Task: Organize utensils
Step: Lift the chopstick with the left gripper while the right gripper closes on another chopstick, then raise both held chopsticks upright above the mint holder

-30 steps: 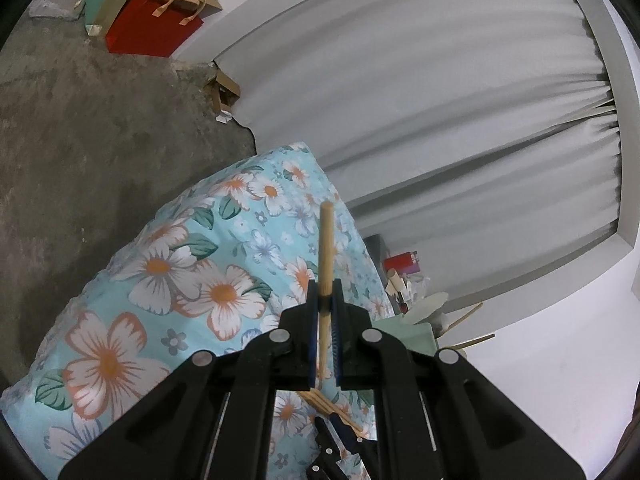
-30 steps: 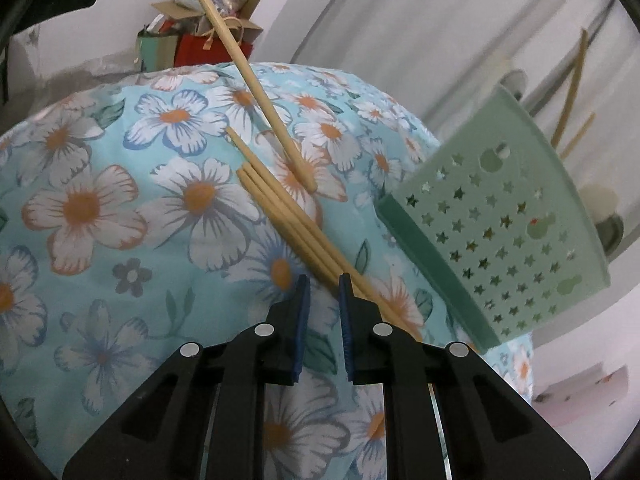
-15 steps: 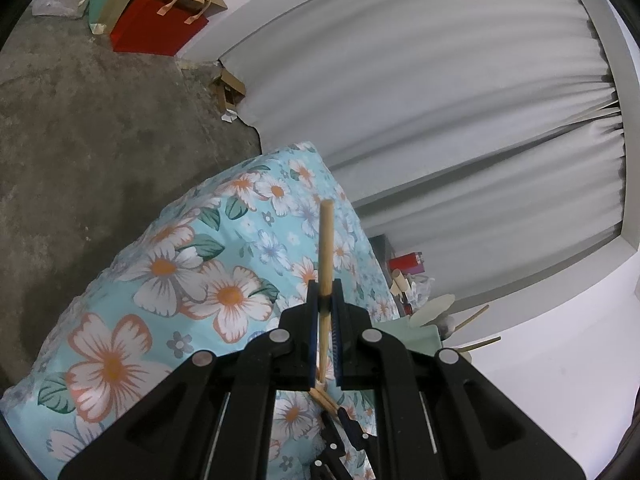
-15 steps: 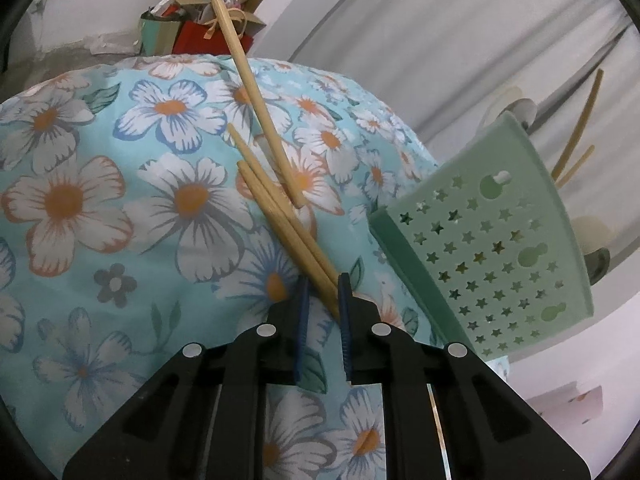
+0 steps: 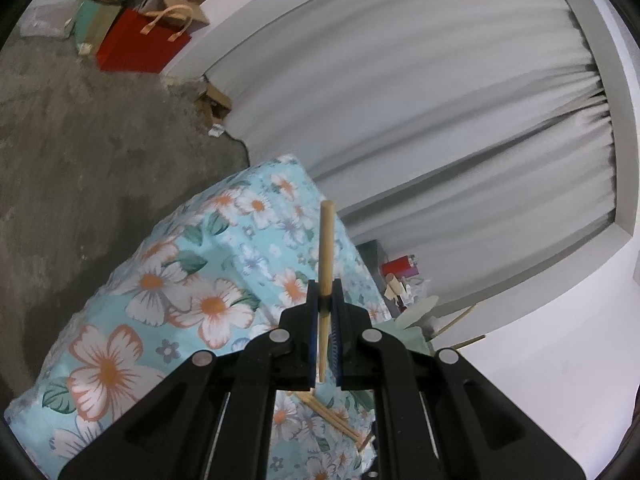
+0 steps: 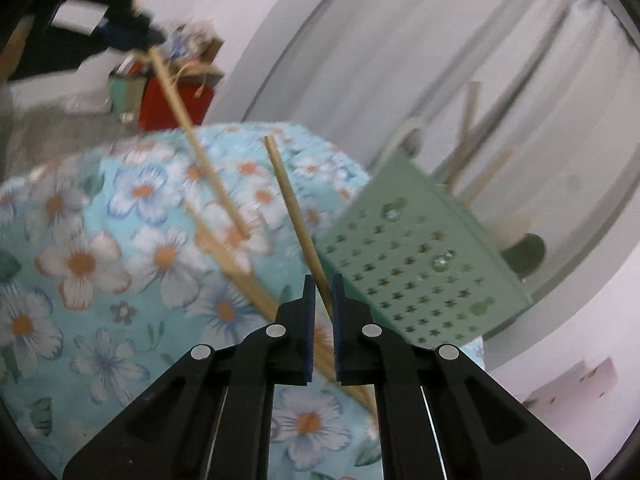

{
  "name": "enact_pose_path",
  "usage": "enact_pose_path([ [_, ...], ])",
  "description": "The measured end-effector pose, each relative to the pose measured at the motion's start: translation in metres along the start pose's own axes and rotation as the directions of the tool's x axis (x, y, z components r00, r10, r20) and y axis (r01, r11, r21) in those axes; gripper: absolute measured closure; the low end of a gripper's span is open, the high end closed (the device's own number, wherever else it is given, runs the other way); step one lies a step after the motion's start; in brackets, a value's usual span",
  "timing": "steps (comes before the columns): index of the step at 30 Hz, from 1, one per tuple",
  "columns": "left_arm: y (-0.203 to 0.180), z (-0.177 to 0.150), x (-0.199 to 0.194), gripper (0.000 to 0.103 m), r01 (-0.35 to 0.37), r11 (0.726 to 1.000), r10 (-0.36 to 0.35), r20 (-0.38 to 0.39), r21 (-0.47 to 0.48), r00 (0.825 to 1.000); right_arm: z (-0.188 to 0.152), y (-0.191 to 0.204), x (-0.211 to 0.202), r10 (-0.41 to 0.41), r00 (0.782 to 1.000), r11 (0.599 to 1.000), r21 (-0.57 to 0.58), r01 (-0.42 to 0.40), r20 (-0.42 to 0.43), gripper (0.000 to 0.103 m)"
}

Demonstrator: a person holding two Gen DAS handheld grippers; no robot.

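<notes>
My left gripper is shut on a wooden chopstick that sticks up past its fingertips, held high above the floral tablecloth. In the right wrist view the same chopstick hangs slanted from the left gripper at top left. My right gripper is shut on another chopstick, lifted off the cloth and pointing up and away. More chopsticks lie on the cloth below. A green perforated utensil holder stands to the right with utensils in it.
A red gift bag and cardboard boxes sit on the concrete floor by the wall. Grey curtains hang behind the table. Small items sit beyond the table's far edge.
My right gripper closed on one chopstick from the pile and lifted it off the cloth. My left gripper rose slightly, still holding its chopstick.
</notes>
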State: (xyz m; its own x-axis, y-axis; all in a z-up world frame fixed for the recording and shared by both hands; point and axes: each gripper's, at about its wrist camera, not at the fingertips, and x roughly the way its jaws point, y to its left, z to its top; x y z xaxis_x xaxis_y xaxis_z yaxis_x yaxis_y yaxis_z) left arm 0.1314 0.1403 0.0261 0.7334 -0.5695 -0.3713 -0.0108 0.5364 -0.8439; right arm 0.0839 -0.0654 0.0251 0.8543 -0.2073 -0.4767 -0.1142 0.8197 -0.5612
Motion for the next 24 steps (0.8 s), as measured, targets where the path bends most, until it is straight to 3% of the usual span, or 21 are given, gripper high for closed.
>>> enact_pose_path([
  [5,-0.029,0.007,-0.001,0.098,0.042,0.995,-0.042,0.006,0.087,0.999,0.006,-0.04,-0.019,0.033,0.999,0.986,0.161,-0.038,0.03,0.099],
  [10,-0.08,0.012,0.001,0.098,0.102,0.967,-0.109,0.016,0.235,0.994,0.003,-0.081,-0.036,0.106,0.993,0.932,0.342,-0.118,0.053,0.1],
  [19,-0.175,0.01,0.011,0.098,0.279,0.862,-0.29,-0.039,0.423,0.956,-0.005,-0.125,-0.031,0.137,0.987,0.865,0.475,-0.159,0.081,0.1],
  [24,-0.211,-0.004,0.036,0.098,0.309,0.798,-0.309,-0.089,0.517,0.947,-0.007,-0.127,-0.032,0.153,0.984,0.849,0.498,-0.18,0.094,0.1],
])
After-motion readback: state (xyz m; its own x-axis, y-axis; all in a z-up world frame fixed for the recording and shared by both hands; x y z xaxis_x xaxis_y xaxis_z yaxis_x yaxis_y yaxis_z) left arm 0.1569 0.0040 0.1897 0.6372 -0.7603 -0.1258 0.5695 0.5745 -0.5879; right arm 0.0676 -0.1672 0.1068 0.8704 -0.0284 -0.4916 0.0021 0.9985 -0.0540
